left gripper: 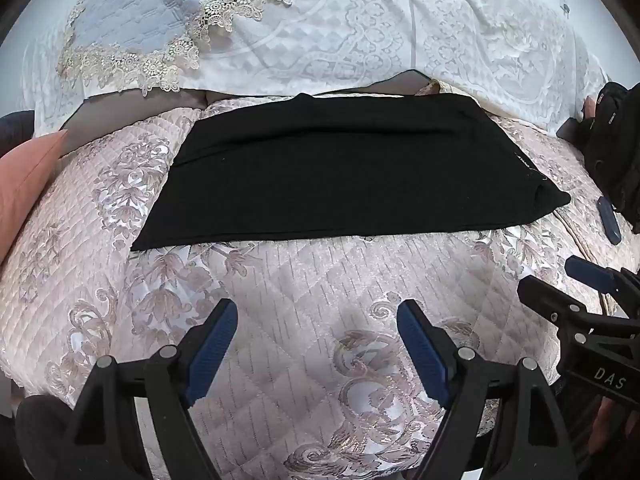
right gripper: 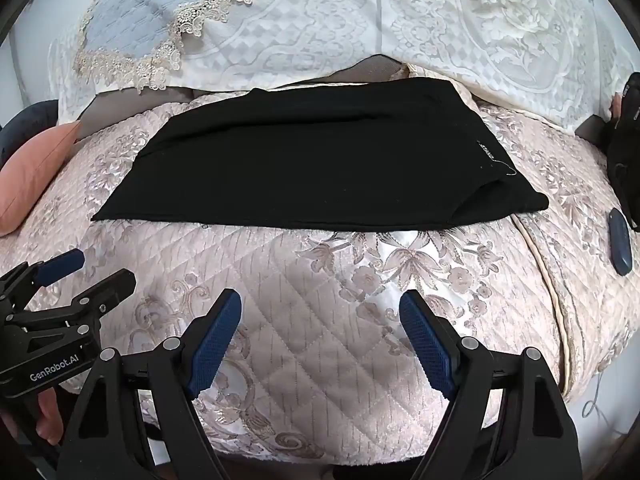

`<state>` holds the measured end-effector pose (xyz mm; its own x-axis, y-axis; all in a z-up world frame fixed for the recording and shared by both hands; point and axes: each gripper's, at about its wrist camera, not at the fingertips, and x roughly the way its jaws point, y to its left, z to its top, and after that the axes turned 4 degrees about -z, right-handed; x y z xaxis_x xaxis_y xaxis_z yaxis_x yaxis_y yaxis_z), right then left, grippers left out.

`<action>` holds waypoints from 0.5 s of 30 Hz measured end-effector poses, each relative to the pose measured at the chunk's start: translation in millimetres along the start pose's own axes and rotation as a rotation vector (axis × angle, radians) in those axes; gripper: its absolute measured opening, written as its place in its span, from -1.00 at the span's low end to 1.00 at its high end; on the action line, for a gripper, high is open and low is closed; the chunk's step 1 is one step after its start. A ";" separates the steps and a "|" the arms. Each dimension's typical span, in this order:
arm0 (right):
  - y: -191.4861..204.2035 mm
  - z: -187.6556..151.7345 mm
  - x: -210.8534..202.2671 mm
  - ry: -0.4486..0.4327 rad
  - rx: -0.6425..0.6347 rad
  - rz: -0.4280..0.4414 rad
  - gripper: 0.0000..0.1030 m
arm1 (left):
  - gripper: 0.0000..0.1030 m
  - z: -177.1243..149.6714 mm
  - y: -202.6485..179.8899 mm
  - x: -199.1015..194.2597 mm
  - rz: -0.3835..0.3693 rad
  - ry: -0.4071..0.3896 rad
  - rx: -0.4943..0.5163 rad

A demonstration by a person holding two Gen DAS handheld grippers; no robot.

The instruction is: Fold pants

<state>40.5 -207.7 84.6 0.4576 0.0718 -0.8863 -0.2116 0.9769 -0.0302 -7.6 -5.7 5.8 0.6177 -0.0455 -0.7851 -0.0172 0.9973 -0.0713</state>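
Black pants (left gripper: 340,168) (right gripper: 312,164) lie flat across a pink quilted bedspread (left gripper: 280,288) (right gripper: 320,300), folded lengthwise, with a small white label near their right end. My left gripper (left gripper: 318,308) hangs open above bare quilt, a little nearer than the pants' front edge, nothing between its blue pads. My right gripper (right gripper: 321,300) is open too, over the quilt in front of the pants and holding nothing. Each gripper shows at the edge of the other's view: the right one (left gripper: 580,280) and the left one (right gripper: 76,272).
White lace pillows (left gripper: 400,32) and a blue-grey lace-edged cushion (left gripper: 132,16) lie behind the pants. A salmon pillow (left gripper: 28,176) sits at the left. A black bag (left gripper: 616,152) and a dark blue oblong object (right gripper: 620,240) rest at the right.
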 end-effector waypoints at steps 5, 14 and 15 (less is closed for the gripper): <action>1.7 2.8 1.9 0.002 -0.001 0.002 0.58 | 0.62 -0.5 0.2 -0.9 0.001 -0.001 -0.001; 0.3 1.2 -1.4 0.000 0.001 0.005 0.58 | 0.62 -0.5 1.1 -2.6 0.002 -0.002 -0.002; -0.1 1.1 -1.6 0.001 0.000 0.005 0.58 | 0.62 -0.5 1.0 -2.6 0.001 -0.002 -0.002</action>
<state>40.7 -207.7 86.5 0.4560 0.0765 -0.8867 -0.2136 0.9766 -0.0255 -9.7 -4.6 7.5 0.6195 -0.0444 -0.7837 -0.0191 0.9972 -0.0716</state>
